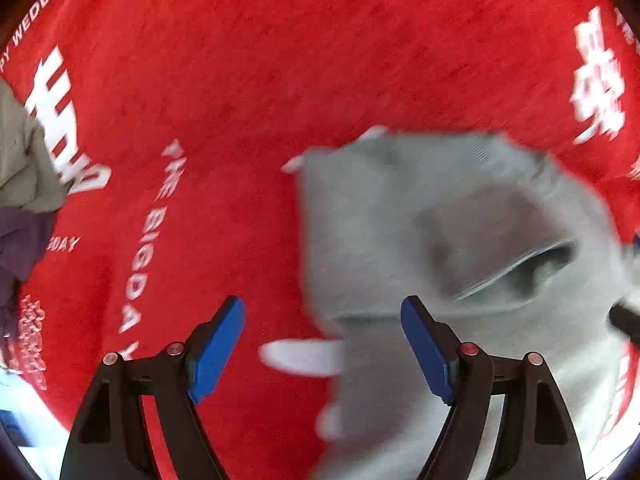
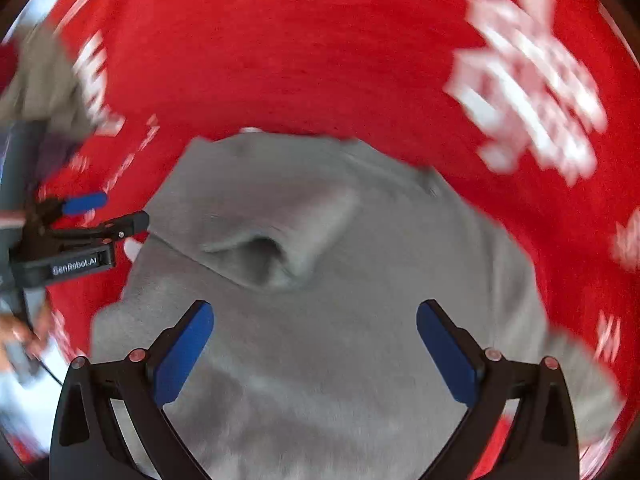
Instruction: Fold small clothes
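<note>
A small grey garment (image 2: 320, 320) lies partly folded on a red cloth (image 2: 320, 60) with white lettering; a sleeve opening shows near its middle. It also shows in the left wrist view (image 1: 420, 220), blurred, at the right. My left gripper (image 1: 322, 344) is open and empty, hovering over the garment's left edge, where a white tag (image 1: 304, 356) pokes out. It also shows in the right wrist view (image 2: 108, 212) at the garment's left edge. My right gripper (image 2: 316, 348) is open and empty above the garment's lower middle.
A pile of other clothes, olive (image 1: 24, 152) and dark purple (image 1: 20, 248), lies at the left edge of the red cloth (image 1: 280, 60). The olive piece also shows in the right wrist view (image 2: 44, 76). Both views are motion-blurred.
</note>
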`<state>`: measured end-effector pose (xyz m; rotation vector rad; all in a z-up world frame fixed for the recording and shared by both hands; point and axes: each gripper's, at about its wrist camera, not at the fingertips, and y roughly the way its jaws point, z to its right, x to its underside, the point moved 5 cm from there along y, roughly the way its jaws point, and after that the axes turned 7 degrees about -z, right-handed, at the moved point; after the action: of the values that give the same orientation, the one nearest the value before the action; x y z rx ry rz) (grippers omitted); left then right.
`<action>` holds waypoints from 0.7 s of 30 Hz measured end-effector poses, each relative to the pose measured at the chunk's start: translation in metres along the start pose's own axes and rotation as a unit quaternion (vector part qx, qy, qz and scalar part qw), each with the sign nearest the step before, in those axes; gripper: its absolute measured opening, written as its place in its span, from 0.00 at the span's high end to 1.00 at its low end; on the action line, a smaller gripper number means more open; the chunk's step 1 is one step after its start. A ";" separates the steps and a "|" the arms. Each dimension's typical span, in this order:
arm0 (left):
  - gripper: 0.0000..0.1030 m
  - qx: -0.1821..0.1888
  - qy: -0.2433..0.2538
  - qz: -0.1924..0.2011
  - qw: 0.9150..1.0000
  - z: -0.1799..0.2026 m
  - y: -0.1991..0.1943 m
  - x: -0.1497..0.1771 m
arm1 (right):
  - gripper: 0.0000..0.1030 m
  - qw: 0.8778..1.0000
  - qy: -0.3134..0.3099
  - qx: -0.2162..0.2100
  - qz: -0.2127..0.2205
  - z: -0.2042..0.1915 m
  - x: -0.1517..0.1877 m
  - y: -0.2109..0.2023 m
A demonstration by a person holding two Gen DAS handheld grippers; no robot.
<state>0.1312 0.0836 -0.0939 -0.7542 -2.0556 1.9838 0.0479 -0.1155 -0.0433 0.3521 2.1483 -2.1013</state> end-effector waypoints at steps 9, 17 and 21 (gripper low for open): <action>0.21 -0.001 0.033 -0.016 0.999 0.013 0.048 0.001 | 0.10 0.946 -0.244 0.214 -0.005 -0.053 -0.034 0.064; 0.08 -0.052 -0.028 -0.004 0.998 -0.019 0.049 -0.011 | 0.94 0.996 -0.002 0.085 0.036 0.018 -0.072 0.033; 0.07 -0.048 -0.047 -0.008 0.998 -0.024 0.055 -0.013 | 0.93 0.975 0.220 -0.034 0.023 0.098 -0.030 0.038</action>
<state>0.1656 0.0970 -0.1424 -0.6711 -2.2177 1.9592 0.0788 -0.2153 -0.0758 0.9274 2.3981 -2.0695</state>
